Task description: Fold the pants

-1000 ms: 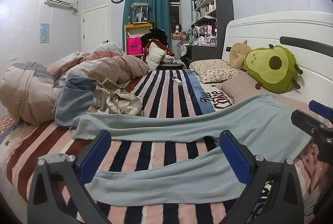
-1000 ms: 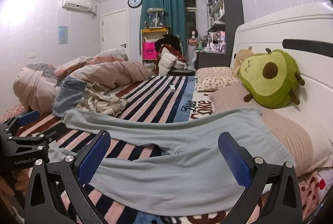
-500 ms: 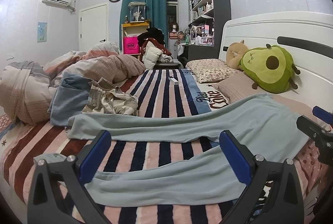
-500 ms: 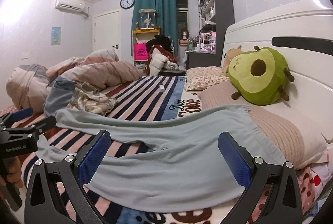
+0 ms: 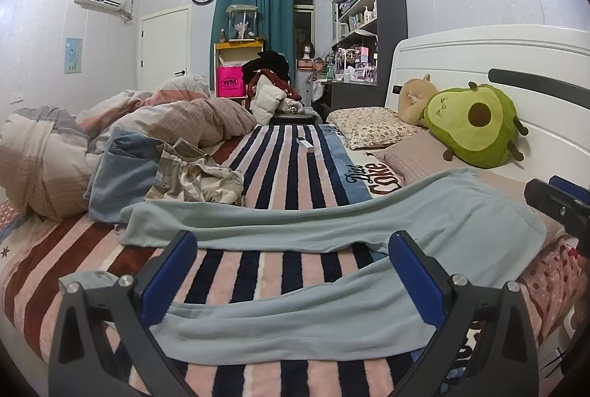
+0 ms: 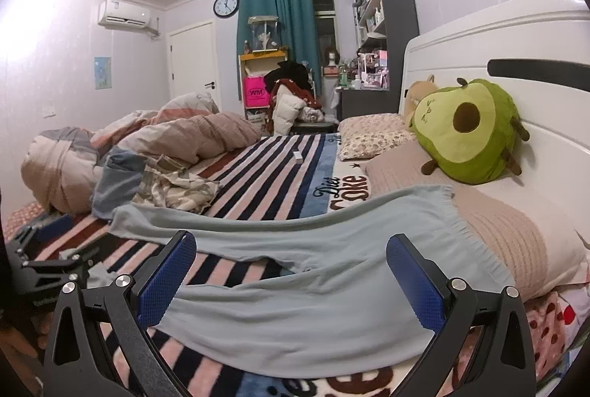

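Light blue pants (image 5: pixel 332 319) lie spread flat on the striped blanket (image 5: pixel 280 175), legs apart, waist to the right over a pillow; they also show in the right wrist view (image 6: pixel 332 286). My left gripper (image 5: pixel 291 271) is open and empty, hovering over the near leg. My right gripper (image 6: pixel 291 271) is open and empty, over the near leg close to the crotch and waist. The right gripper's tip shows at the right edge of the left wrist view (image 5: pixel 560 205); the left gripper shows at the left of the right wrist view (image 6: pixel 51 256).
A heap of crumpled clothes (image 5: pixel 191 175) and a bunched duvet (image 5: pixel 110 131) lie at the left. An avocado plush (image 5: pixel 472 124) and pillows (image 5: pixel 368 127) sit by the white headboard. A small white box (image 5: pixel 305 145) lies on the blanket.
Both grippers have shifted slightly and tilted up over the pants. The pants have not moved. Both stay open.
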Motion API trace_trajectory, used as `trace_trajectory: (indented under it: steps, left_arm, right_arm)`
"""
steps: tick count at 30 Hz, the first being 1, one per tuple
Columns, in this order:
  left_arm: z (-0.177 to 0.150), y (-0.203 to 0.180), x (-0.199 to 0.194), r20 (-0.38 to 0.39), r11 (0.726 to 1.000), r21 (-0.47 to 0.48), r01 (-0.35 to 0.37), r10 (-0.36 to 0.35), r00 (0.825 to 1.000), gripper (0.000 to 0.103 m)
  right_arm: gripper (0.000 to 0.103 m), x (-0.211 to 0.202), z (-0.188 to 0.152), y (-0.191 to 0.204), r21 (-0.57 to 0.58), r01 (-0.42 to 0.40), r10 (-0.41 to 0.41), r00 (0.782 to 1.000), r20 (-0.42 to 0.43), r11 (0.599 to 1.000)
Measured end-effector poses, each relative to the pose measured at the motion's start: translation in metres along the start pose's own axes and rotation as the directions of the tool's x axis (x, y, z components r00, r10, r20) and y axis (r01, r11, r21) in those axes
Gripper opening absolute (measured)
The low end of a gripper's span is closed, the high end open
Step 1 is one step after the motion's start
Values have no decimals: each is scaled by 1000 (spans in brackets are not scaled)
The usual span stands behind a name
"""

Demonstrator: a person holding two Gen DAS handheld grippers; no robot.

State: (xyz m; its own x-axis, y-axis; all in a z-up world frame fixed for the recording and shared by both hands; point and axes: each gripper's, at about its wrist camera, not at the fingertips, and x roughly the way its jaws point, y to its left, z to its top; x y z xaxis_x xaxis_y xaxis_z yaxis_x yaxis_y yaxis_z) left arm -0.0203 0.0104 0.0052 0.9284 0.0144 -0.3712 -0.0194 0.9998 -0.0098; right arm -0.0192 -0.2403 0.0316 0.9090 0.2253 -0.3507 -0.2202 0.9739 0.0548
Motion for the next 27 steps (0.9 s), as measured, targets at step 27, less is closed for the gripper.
trace_trajectory:
  steps: [27]
  left_arm:
    - [0,6,9,-17,1000,-9,8,-8,1000,102]
  right_arm:
    - [103,7,-18,-6,-7,-2,1,999,-37,1000]
